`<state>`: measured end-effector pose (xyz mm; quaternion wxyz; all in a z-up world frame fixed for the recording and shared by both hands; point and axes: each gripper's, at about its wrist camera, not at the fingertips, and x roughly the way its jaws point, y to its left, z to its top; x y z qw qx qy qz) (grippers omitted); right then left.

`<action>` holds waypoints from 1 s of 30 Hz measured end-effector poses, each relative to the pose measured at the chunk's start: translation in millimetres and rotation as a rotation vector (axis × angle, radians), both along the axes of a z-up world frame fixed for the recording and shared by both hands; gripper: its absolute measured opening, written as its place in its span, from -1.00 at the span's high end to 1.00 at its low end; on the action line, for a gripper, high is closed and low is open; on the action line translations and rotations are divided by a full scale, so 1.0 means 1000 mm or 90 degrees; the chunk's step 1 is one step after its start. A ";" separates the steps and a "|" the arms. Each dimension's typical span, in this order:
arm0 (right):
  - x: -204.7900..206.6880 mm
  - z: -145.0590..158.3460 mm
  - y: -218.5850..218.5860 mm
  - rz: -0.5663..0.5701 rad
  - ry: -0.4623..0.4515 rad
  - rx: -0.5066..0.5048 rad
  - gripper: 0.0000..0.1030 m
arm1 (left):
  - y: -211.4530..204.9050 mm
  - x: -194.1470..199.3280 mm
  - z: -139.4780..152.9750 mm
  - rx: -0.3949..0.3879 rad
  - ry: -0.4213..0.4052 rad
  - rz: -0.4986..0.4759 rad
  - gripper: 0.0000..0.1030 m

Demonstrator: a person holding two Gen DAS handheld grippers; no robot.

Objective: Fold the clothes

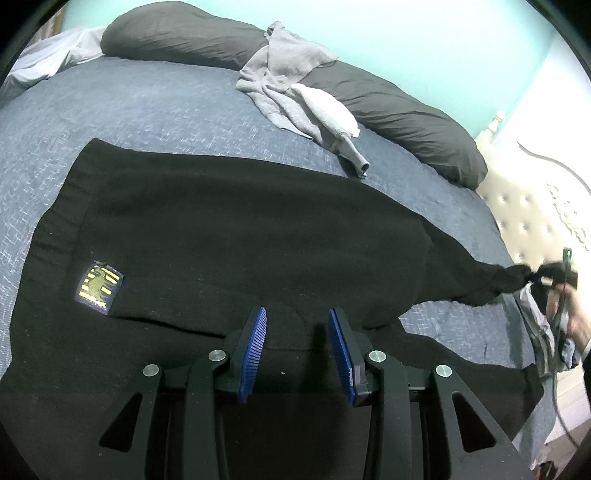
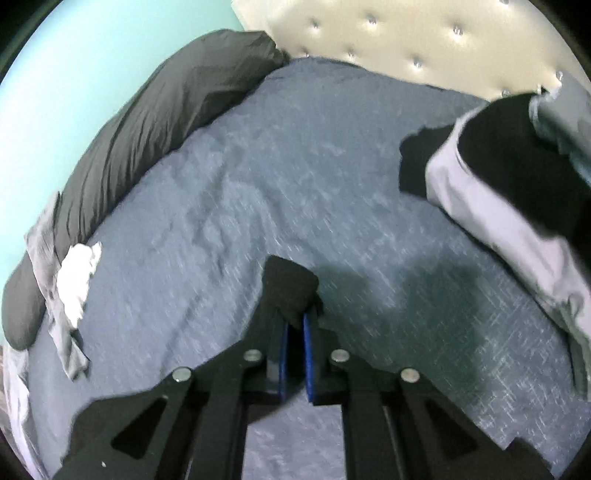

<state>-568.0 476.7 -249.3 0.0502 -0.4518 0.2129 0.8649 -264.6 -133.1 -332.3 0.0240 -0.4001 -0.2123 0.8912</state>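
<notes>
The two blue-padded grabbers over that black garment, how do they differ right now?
The left gripper stands open, its pads apart and holding nothing, poised over the black pants near the waist. The right gripper is shut, pinching a leg end of the pants and pulling it taut toward the headboard. Both have black frames and blue ribbed pads.

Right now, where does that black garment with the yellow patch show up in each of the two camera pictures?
Left wrist view: the black garment lies spread across the picture's lower middle, one end stretched right to the right gripper.
Right wrist view: only a bunched end of it shows, at centre, between the fingers.
Shared landmark: the long dark pillow.
</notes>
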 end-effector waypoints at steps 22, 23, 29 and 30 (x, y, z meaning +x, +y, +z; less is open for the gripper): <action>-0.023 -0.023 -0.035 0.098 0.064 -0.082 0.42 | 0.009 0.001 0.000 -0.006 -0.001 -0.013 0.25; -0.019 -0.025 -0.030 0.089 0.070 -0.085 0.42 | 0.009 0.001 -0.001 -0.006 -0.001 -0.013 0.25; 0.006 -0.036 0.001 0.037 0.105 -0.103 0.42 | 0.010 0.001 -0.002 -0.007 -0.004 -0.014 0.25; 0.009 -0.036 0.004 0.032 0.111 -0.100 0.42 | 0.010 0.001 -0.001 -0.008 -0.003 -0.013 0.25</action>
